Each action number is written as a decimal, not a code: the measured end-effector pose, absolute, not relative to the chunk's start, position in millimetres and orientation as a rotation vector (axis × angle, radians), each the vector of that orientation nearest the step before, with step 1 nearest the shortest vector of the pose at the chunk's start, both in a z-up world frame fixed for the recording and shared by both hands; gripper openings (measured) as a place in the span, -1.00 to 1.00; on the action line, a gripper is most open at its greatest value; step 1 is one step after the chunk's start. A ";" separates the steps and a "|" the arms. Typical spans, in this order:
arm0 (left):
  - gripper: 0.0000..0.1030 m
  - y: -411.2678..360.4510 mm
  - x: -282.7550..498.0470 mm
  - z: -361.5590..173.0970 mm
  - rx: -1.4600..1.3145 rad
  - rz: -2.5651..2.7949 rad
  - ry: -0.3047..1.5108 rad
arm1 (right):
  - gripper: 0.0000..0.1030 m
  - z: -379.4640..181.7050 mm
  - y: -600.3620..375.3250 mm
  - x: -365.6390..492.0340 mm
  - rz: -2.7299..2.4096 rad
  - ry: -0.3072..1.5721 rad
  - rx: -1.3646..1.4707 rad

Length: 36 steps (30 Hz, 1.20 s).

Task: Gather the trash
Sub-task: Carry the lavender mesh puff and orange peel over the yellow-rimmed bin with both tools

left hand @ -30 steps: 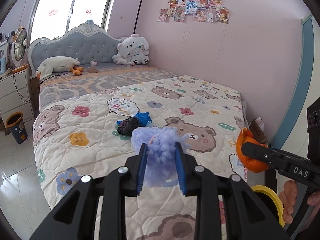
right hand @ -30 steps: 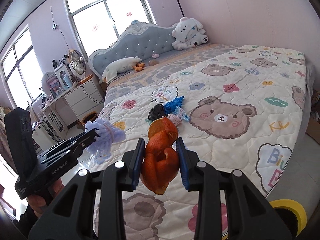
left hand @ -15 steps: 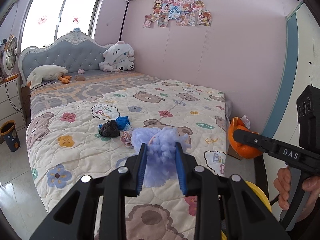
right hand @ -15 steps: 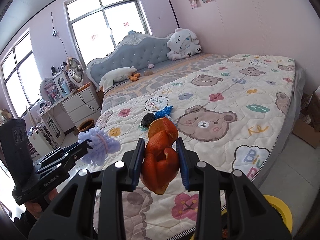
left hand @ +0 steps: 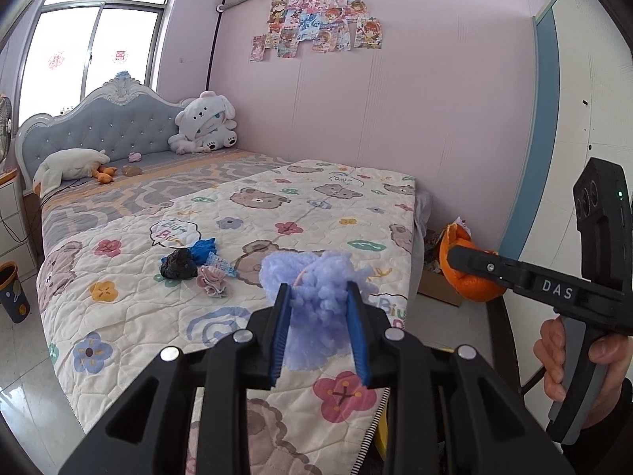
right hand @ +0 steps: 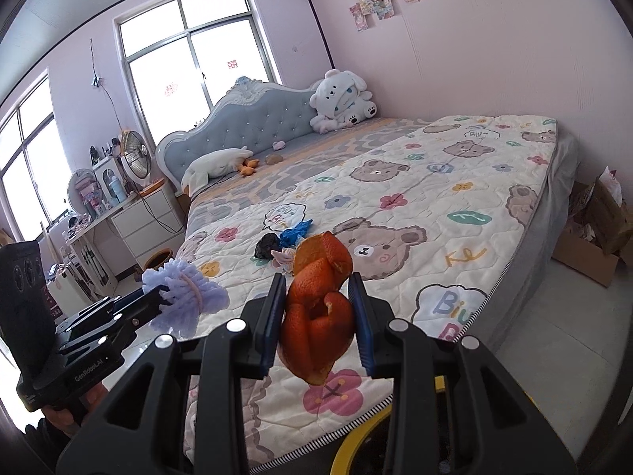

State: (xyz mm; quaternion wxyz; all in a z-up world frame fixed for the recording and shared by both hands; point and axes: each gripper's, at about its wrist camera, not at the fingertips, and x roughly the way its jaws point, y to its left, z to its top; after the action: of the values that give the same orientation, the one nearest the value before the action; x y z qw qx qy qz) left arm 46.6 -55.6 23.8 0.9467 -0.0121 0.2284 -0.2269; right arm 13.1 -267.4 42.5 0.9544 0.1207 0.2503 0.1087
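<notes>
Both grippers hold trash above the foot of the bed.

Left wrist view: at lower centre the left gripper (left hand: 319,328) is clamped on a fluffy lavender pompom (left hand: 316,277). At the right edge the right gripper (left hand: 470,261) pinches an orange peel (left hand: 469,289), with the person's right hand (left hand: 569,360) on its handle. On the bear quilt (left hand: 316,206), left of centre, lie a black wad (left hand: 179,264), a blue wad (left hand: 203,248) and a small pink scrunchie (left hand: 211,280), close together.

Right wrist view: at lower centre the right gripper (right hand: 319,316) is closed on the orange peel (right hand: 318,308). At lower left the left gripper (right hand: 158,297) grips the lavender pompom (right hand: 186,297). The black wad (right hand: 267,244) and blue wad (right hand: 294,232) sit mid-frame on the quilt (right hand: 435,182). A cardboard box (right hand: 593,237) stands on the floor at the right edge.
</notes>
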 end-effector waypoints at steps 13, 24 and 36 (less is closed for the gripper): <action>-0.49 -99.5 27.2 20.8 0.017 -0.544 0.470 | -0.39 39.0 -308.8 -20.0 0.151 0.507 0.269; -0.49 -128.9 20.6 13.1 0.054 -0.592 0.488 | -0.39 21.0 -335.0 -36.1 0.116 0.543 0.295; -0.49 -156.7 19.2 -6.6 0.061 -0.645 0.537 | -0.39 0.8 -358.4 -51.7 0.075 0.579 0.322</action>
State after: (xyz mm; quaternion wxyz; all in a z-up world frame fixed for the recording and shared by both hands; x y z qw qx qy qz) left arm 19.2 -156.7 -6.6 0.9127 0.0297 0.2607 -0.3132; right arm -51.7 -358.4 0.8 0.9450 0.1579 0.2842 0.0366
